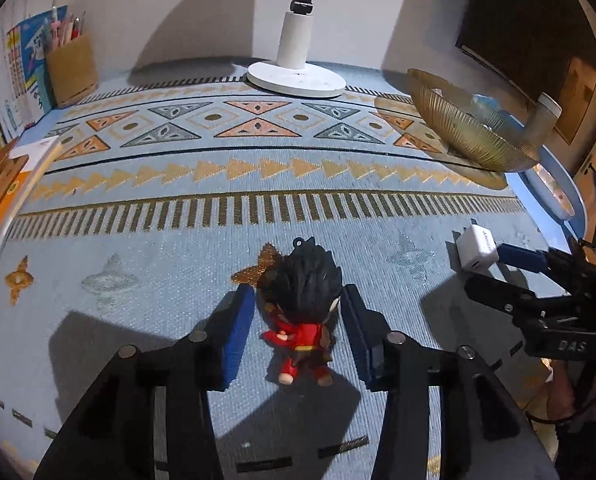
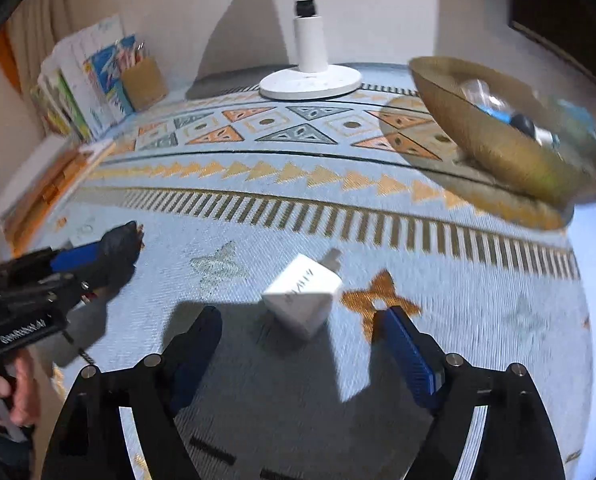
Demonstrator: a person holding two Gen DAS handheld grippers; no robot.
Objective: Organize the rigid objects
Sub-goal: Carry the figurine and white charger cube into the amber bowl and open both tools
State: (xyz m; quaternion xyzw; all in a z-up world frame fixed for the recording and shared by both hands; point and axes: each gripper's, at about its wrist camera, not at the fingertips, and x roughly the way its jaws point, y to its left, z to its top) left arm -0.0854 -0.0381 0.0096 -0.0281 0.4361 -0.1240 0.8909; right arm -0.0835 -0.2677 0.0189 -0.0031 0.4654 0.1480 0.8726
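Observation:
A small figurine point(image 1: 300, 312) with black spiky hair and red clothes lies on the patterned blue cloth between the fingers of my left gripper point(image 1: 298, 300). The jaws are open, close on both sides of its head. In the right wrist view its dark hair point(image 2: 121, 240) shows at that gripper's tip. A white charger cube point(image 2: 304, 300) lies on the cloth between the open fingers of my right gripper point(image 2: 302, 320), apart from both pads. In the left wrist view the charger point(image 1: 478, 250) sits at the right gripper's blue fingertip point(image 1: 518, 254).
A ribbed golden bowl point(image 1: 466, 128) holding small items stands at the back right, also in the right wrist view point(image 2: 494, 148). A white lamp base point(image 1: 295, 78) stands at the back centre. A pen holder point(image 1: 71, 70) and books stand at the back left.

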